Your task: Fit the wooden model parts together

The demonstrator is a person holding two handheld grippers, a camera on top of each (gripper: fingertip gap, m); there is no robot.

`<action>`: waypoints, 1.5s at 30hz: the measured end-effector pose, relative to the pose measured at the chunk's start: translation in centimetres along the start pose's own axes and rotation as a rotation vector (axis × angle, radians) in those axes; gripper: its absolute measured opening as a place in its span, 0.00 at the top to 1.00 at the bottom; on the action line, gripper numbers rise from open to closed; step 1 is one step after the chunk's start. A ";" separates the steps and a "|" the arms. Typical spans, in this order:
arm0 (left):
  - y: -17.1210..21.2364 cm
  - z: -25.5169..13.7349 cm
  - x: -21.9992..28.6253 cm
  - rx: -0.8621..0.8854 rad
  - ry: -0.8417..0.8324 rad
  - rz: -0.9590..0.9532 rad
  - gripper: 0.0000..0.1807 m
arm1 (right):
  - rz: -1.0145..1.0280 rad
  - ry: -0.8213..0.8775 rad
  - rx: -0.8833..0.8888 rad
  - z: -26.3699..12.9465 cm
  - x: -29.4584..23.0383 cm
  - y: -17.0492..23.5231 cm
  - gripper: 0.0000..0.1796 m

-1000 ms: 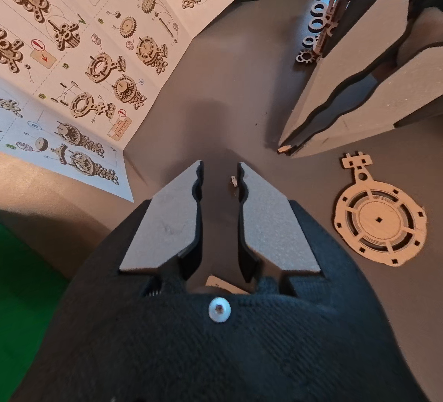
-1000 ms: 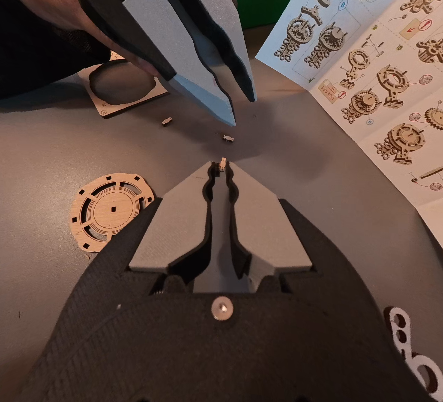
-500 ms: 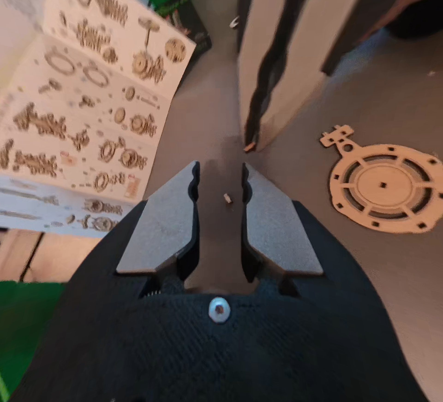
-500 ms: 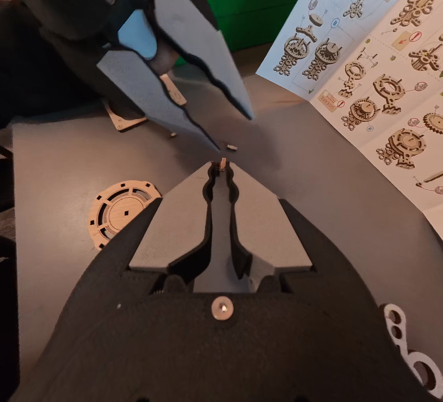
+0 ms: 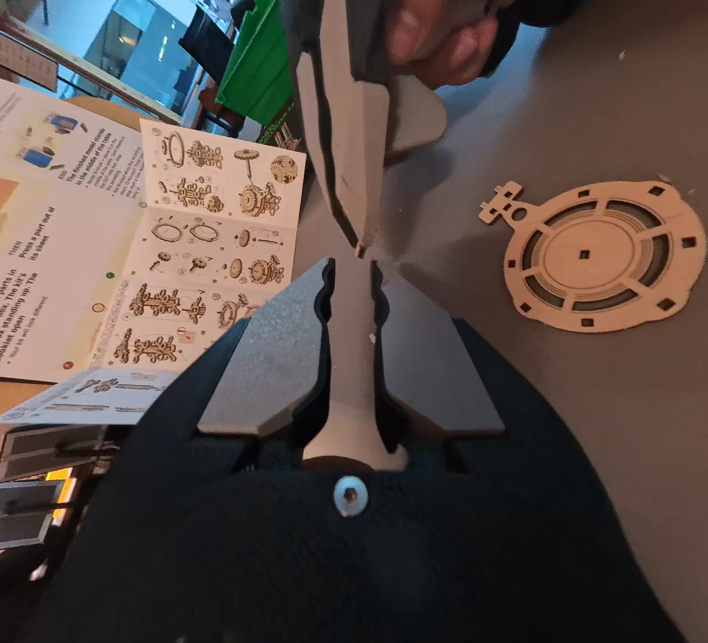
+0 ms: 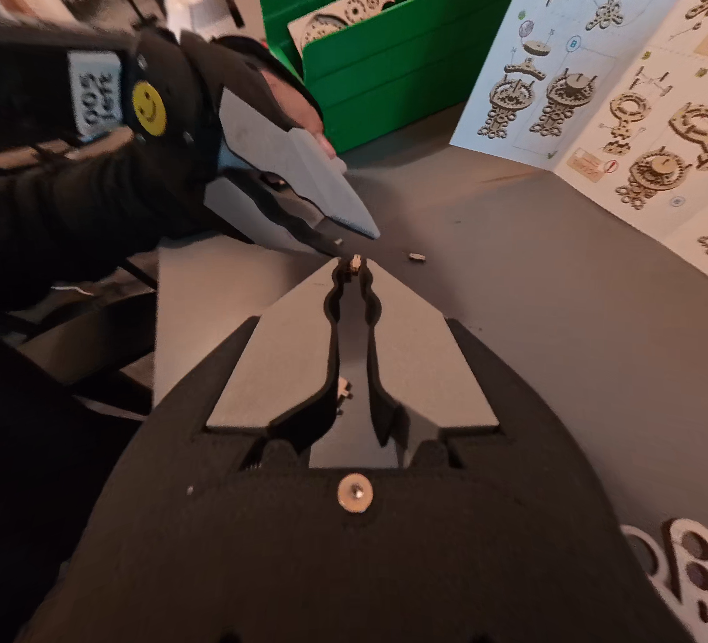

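Pinching a tiny wooden peg (image 6: 356, 263) at my right gripper's (image 6: 353, 265) very tips, jaws clenched on it, frame centre of the right view; only a sliver is caught. My left gripper (image 5: 351, 267) has its jaws released, nothing between them, tips almost meeting the right gripper's tips at centre of the left view. Peg looks featherlight, stiff, thin ply, so I judge it snaps or flicks out if squeezed off-axis. Best hold: flat faces, mid-length, leaving an end free to seat. Disc (image 5: 597, 258) lies flat on the grey table (image 5: 594, 433), right of frame in the left view, well apart from both grippers; light, rigid, fragile at its thin spokes, so take it by the outer rim. Another loose peg (image 6: 417, 256) lies just right of centre. Booklet (image 5: 153, 241) stands at left.
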State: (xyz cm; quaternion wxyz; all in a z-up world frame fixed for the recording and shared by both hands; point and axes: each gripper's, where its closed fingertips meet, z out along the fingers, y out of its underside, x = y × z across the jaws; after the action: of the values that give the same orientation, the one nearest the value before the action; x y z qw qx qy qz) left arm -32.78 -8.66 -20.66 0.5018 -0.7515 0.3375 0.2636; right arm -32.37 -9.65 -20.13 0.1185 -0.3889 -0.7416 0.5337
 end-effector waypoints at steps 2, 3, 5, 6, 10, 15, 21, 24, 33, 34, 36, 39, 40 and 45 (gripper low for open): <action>-0.1 -0.3 0.0 0.015 -0.012 0.009 0.92 | 0.051 -0.050 0.014 -0.2 -0.3 -0.2 0.98; -0.1 -0.4 0.0 0.018 -0.015 0.013 0.93 | 0.072 -0.070 0.017 -0.2 -0.4 -0.3 0.98; -0.1 -0.4 0.0 0.022 -0.022 0.021 0.93 | 0.095 -0.092 0.020 -0.2 -0.5 -0.3 0.98; -0.3 -0.4 0.1 0.031 -0.022 0.022 0.93 | 0.093 -0.086 0.019 -0.2 -0.5 -0.3 0.98; -1.1 -0.3 0.4 0.067 -0.013 0.015 0.95 | 0.087 -0.076 0.008 0.0 -0.4 -0.1 0.98; -1.1 -0.2 0.4 0.060 -0.027 0.039 0.99 | 0.086 -0.063 0.010 0.0 -0.3 -0.1 0.98; -1.0 -0.2 0.2 0.046 -0.049 0.067 0.99 | 0.085 -0.053 0.019 0.0 -0.2 -0.2 0.98; -1.0 -0.2 0.2 0.044 -0.048 0.067 0.99 | 0.080 -0.048 0.021 0.0 -0.2 -0.3 0.98; -0.8 -0.2 0.1 0.037 -0.064 0.078 0.99 | 0.089 -0.060 0.021 -0.1 -0.3 -0.3 0.98; -0.8 -0.2 0.0 0.035 -0.065 0.079 0.99 | 0.088 -0.059 0.021 -0.1 -0.3 -0.3 0.98; -0.7 -0.1 0.1 0.026 -0.058 0.079 0.99 | 0.088 -0.053 0.020 0.0 -0.2 -0.2 0.98; -0.4 -0.1 0.1 0.010 -0.054 0.079 1.00 | 0.068 -0.018 0.012 0.0 0.2 -0.1 0.95; -0.2 -0.1 0.0 0.004 -0.055 0.074 1.00 | 0.053 -0.002 0.014 -0.1 0.4 -0.1 0.95; 0.5 -0.1 -0.6 -0.023 -0.066 0.049 1.00 | -0.045 0.133 -0.016 -0.4 1.7 0.1 0.93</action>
State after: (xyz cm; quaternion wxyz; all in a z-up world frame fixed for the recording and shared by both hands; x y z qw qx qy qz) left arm -33.55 -8.78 -20.49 0.4974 -0.7396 0.3362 0.3044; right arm -33.22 -8.12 -20.44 0.1765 -0.4077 -0.7450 0.4977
